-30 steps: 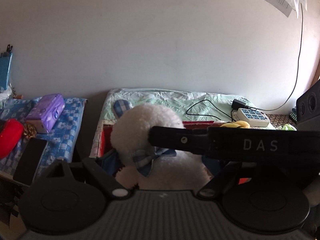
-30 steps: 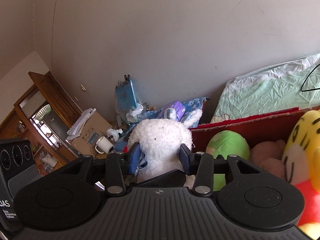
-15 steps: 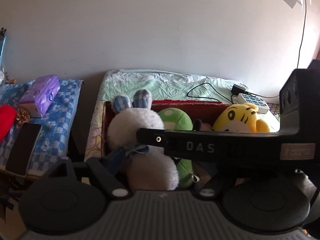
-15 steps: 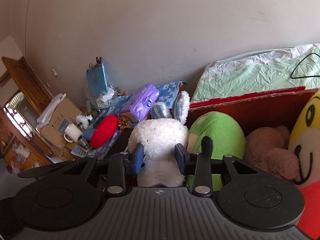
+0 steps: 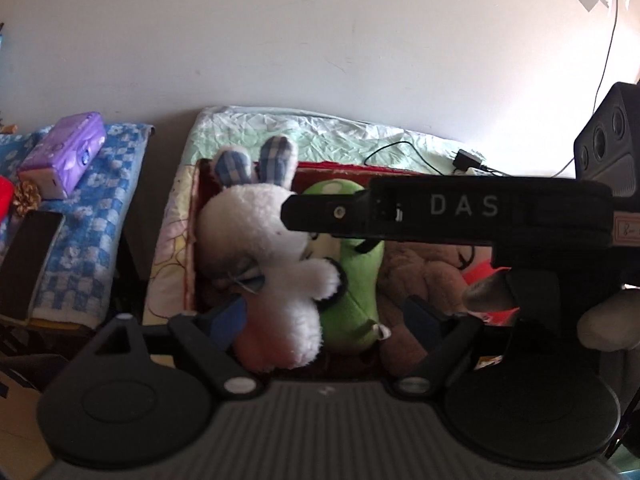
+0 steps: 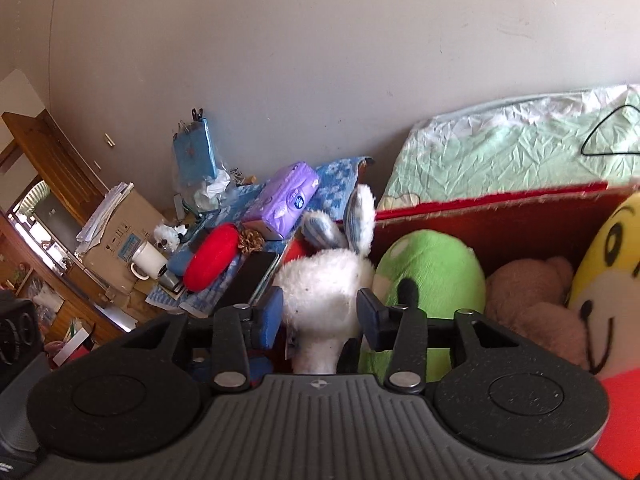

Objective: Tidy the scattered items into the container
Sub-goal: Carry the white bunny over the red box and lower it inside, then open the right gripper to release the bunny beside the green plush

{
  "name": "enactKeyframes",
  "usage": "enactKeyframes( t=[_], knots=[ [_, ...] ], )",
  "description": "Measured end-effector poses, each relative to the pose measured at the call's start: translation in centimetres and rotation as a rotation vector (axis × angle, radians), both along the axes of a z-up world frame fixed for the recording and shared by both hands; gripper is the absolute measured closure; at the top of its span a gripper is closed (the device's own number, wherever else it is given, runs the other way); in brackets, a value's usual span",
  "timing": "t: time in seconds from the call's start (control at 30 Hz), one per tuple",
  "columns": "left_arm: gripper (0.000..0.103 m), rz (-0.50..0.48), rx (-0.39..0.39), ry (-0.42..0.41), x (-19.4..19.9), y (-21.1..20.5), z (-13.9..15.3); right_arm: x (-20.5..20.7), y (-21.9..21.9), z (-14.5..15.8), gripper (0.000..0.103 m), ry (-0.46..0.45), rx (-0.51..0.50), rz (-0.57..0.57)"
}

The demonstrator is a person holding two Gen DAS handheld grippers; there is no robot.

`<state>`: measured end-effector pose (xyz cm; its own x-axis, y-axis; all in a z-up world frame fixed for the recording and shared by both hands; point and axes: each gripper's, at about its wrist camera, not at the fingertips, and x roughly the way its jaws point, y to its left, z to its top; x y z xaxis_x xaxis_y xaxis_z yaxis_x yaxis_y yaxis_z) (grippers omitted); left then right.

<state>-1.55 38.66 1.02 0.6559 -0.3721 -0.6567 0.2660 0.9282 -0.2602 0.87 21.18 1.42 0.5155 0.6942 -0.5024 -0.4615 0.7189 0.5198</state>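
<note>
A white rabbit plush (image 5: 260, 240) with blue checked ears sits at the left end of the red box (image 5: 332, 168), leaning on a green plush (image 5: 356, 280). My left gripper (image 5: 324, 316) is low over the box with its jaws wide and opening. Its left pad is beside the rabbit's leg, and its right pad is far off by a brown plush. In the right wrist view the right gripper (image 6: 320, 316) flanks the rabbit (image 6: 324, 280). Both of its pads touch the fur while the jaws are opening. One of its fingers (image 5: 320, 212) lies across the rabbit's head.
The red box (image 6: 500, 200) also holds a brown bear (image 6: 532, 304) and a yellow plush (image 6: 608, 280). Left of it, a blue checked cloth (image 5: 100, 208) carries a purple tissue pack (image 5: 64, 152), a phone (image 5: 28, 260) and a red cushion (image 6: 212, 256). A person's fingers (image 5: 488, 296) grip the right tool.
The rabbit came down from above the box rim into the box's left end beside the green plush. Both grippers sank and tilted down with it. The right pads squeezed, then widened again.
</note>
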Motion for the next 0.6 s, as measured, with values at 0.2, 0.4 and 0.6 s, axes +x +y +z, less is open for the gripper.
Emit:
enactKeyframes(
  t=[0.2,0.4,0.6],
  knots=[
    [0.017,-0.011,-0.004,0.022,0.9,-0.1,-0.7,1.1,0.5,-0.4,0.078,0.051,-0.019,0.054],
    [0.017,-0.009,0.043,0.013,1.2,-0.7,-0.7,1.6,1.8,-1.2,0.084,0.086,-0.088,0.084],
    [0.012,0.006,0.063,0.026,1.6,-1.0,-0.6,1.7,1.4,-1.4,0.086,0.091,-0.09,0.087]
  ],
)
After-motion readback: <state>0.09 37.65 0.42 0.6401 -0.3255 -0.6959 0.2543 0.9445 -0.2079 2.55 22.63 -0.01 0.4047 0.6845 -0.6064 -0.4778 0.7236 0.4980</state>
